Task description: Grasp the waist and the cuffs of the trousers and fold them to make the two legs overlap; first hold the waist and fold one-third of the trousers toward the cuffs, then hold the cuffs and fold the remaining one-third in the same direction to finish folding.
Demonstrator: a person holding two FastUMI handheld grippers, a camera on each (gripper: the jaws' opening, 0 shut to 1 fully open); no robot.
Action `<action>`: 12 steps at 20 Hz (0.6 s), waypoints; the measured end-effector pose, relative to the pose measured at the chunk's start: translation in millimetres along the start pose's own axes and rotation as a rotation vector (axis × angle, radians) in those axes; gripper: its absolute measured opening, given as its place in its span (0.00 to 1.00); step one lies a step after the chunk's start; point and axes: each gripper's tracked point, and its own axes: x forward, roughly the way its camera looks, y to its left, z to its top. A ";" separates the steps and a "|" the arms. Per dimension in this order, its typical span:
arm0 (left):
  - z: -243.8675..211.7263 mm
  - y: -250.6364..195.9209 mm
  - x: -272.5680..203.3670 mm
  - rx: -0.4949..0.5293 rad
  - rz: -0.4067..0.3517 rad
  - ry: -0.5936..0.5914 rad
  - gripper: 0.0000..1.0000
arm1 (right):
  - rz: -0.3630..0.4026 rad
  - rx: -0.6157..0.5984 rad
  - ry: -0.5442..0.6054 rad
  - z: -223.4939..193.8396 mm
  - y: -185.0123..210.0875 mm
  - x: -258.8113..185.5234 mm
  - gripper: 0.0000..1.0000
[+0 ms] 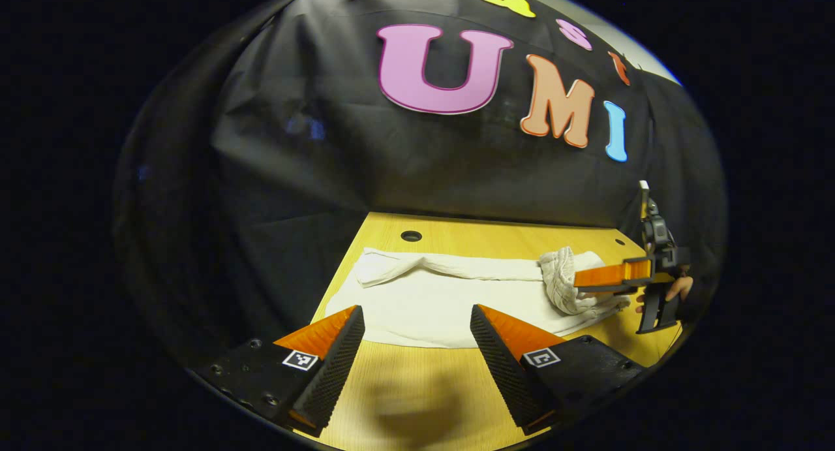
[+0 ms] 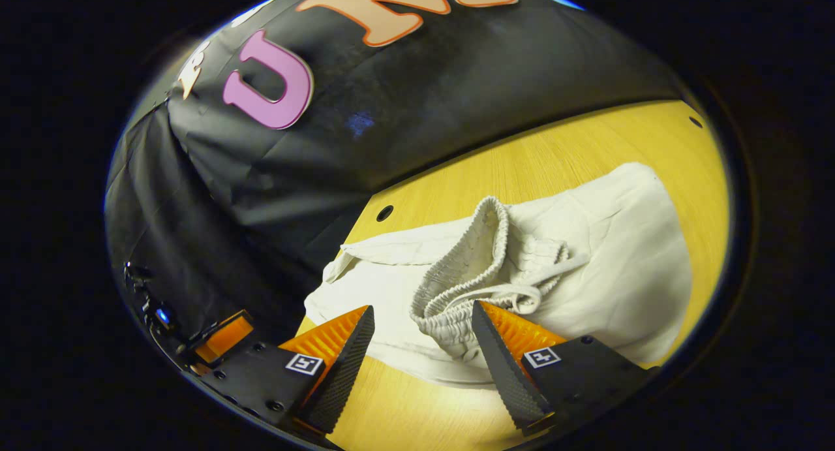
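Note:
Cream trousers [image 1: 450, 297] lie flat on the yellow table [image 1: 417, 386], legs overlapped. Their cuff end [image 1: 381, 268] points left. The ribbed elastic waist [image 1: 561, 278] is bunched and turned over the cloth at the right. My left gripper [image 1: 416, 311] is open above the trousers' near edge, with nothing between its fingers. The right gripper [image 1: 607, 278], held by a hand [image 1: 678, 288], reaches over the waist. In the right gripper view the right gripper [image 2: 424, 307] is open, its fingers straddling the waistband [image 2: 470, 268] and drawstring [image 2: 502, 294]; the right-hand finger touches the cloth.
A round cable hole [image 1: 411, 235] sits in the table behind the trousers, and a smaller hole [image 1: 618, 241] near the far right corner. The black cloth wall [image 1: 391, 164] rises right behind the table's far edge. The left gripper [image 2: 222, 337] shows at the lower left of the right gripper view.

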 end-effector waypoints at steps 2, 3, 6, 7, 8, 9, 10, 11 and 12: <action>-0.9 16.0 17.0 -0.043 0.009 0.003 0.94 | -0.027 -0.049 -0.009 9.5 -12.0 -16.1 0.96; -2.8 24.3 25.6 -0.055 0.016 0.001 0.94 | -0.039 -0.060 -0.015 6.8 -15.3 -26.1 0.96; -8.5 58.0 55.2 -0.053 0.061 0.022 0.95 | -0.086 -0.062 -0.050 5.8 -27.1 -56.0 0.96; -12.4 67.5 62.7 -0.046 0.070 0.034 0.95 | -0.106 -0.061 -0.060 6.8 -33.4 -63.9 0.97; -15.9 75.3 71.3 -0.041 0.073 0.047 0.95 | -0.126 -0.061 -0.069 7.9 -40.3 -72.8 0.91; -20.0 81.2 80.4 -0.032 0.072 0.060 0.95 | -0.149 -0.058 -0.075 5.6 -46.8 -82.2 0.91; -23.6 86.8 88.4 -0.020 0.068 0.076 0.95 | -0.173 -0.055 -0.078 3.3 -56.5 -91.1 0.97; -26.3 91.3 97.3 -0.007 0.069 0.083 0.95 | -0.190 -0.052 -0.082 3.0 -62.6 -98.0 0.97; -28.3 95.8 106.5 0.004 0.069 0.092 0.95 | -0.208 -0.048 -0.089 1.4 -68.8 -104.8 0.97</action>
